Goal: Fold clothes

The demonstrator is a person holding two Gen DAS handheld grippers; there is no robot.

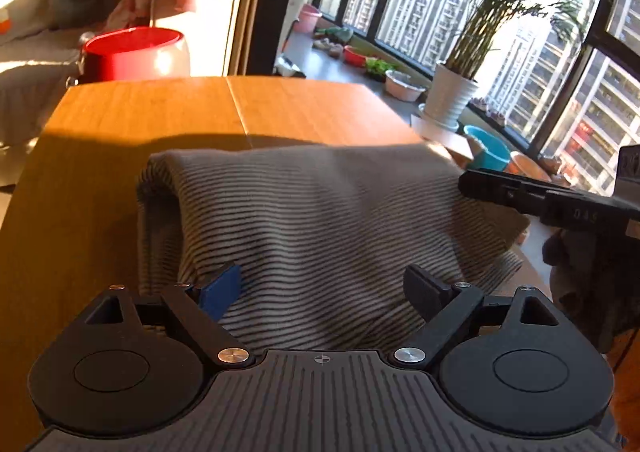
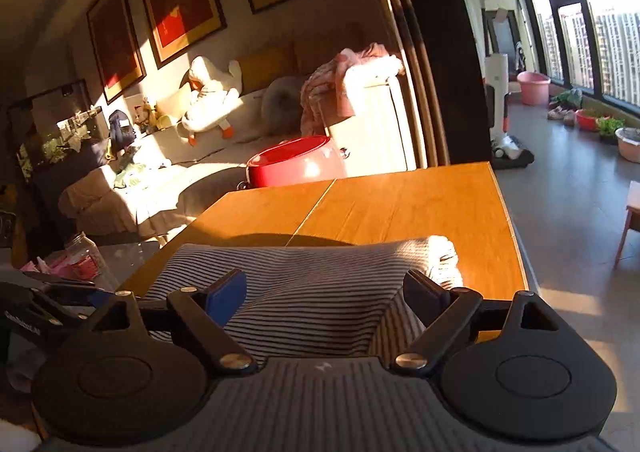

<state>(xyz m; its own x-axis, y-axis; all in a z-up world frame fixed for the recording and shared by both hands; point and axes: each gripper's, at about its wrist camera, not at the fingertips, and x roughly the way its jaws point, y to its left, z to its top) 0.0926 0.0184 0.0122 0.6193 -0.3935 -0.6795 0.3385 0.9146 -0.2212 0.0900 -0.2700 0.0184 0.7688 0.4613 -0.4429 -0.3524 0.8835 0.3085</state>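
Left gripper (image 1: 320,288) jaws apart, nothing clamped; right gripper (image 2: 326,294) likewise. Grey-and-black striped knit garment (image 1: 320,220) lies folded on near orange wooden counter (image 1: 160,112). Right gripper's side lettering is unreadable.

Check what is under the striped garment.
The striped garment lies folded on the wooden table, its own lower layers showing at the rolled left edge. Whether anything else lies beneath is covered by the cloth.

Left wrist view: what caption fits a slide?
Open left hand-held gripper over a folded striped garment on a sunlit wooden table.
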